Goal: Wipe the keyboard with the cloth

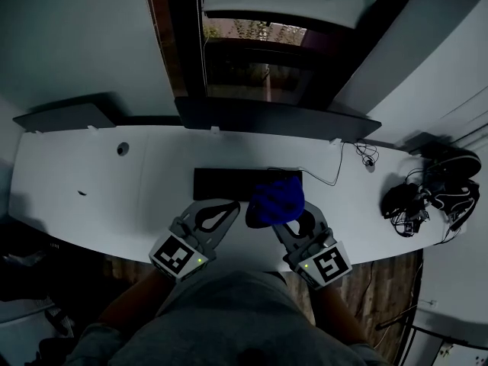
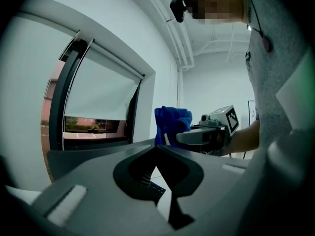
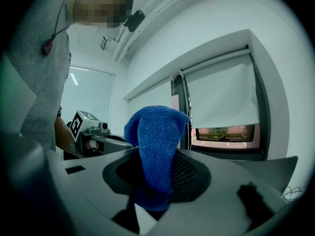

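Note:
A black keyboard (image 1: 229, 183) lies on the white desk (image 1: 114, 197), in front of the monitor. My right gripper (image 1: 284, 213) is shut on a bunched blue cloth (image 1: 276, 200), held over the keyboard's right end. In the right gripper view the cloth (image 3: 155, 141) sticks up from between the jaws of the gripper (image 3: 156, 173) and hides their tips. My left gripper (image 1: 229, 208) hovers just in front of the keyboard, shut and empty, its tips meeting (image 2: 158, 149). In the left gripper view the cloth (image 2: 171, 122) and the right gripper (image 2: 209, 132) show; the keyboard does not.
A dark monitor (image 1: 274, 117) stands behind the keyboard, below a window with a roller blind (image 3: 221, 97). A thin cable (image 1: 335, 170) runs right towards a heap of black headphones and wires (image 1: 431, 193). A grommet hole (image 1: 123, 149) sits at left. The desk's front edge is under my grippers.

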